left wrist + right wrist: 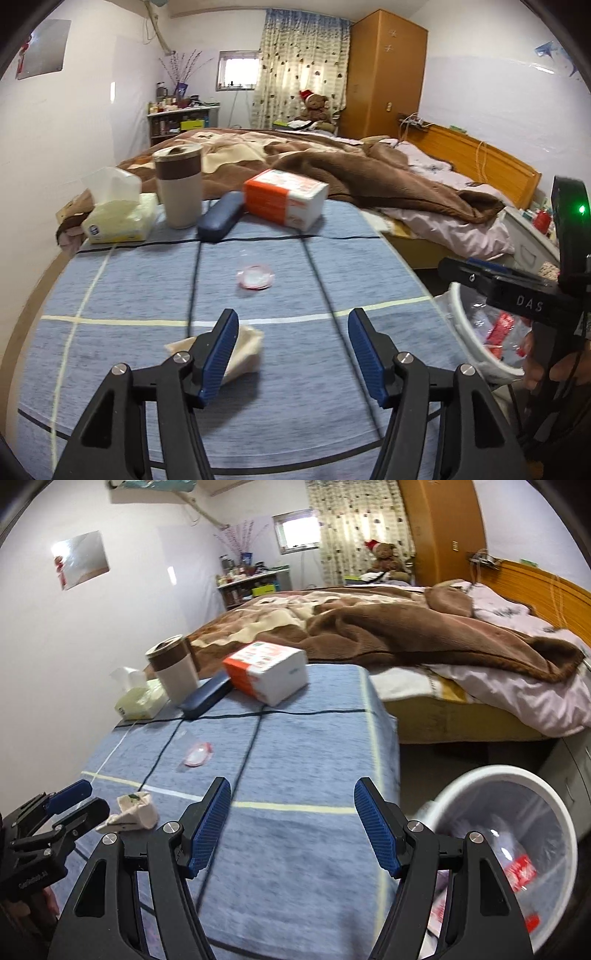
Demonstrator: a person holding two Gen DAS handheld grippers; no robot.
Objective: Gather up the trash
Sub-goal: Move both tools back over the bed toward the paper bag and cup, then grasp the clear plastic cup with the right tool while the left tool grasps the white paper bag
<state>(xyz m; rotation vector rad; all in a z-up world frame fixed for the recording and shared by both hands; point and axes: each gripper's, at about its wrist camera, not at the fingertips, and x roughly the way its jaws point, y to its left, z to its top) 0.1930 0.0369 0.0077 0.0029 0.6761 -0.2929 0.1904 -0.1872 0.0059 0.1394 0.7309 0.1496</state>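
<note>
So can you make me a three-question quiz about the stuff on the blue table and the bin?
1. Where is the white bin?
A. on the bed
B. on the floor beside the table
C. on the table

2. What colour are the orange-and-white box's neighbours, the case and the cup?
A. dark blue case, beige-brown cup
B. red case, green cup
C. both yellow

3. How is the right hand-held gripper?
A. shut on a tissue
B. open, empty
C. holding the cup

Answers: 1 B, it stands low, off the table's edge. 2 A, both views show it. 3 B, nothing sits between its spread pads.
</note>
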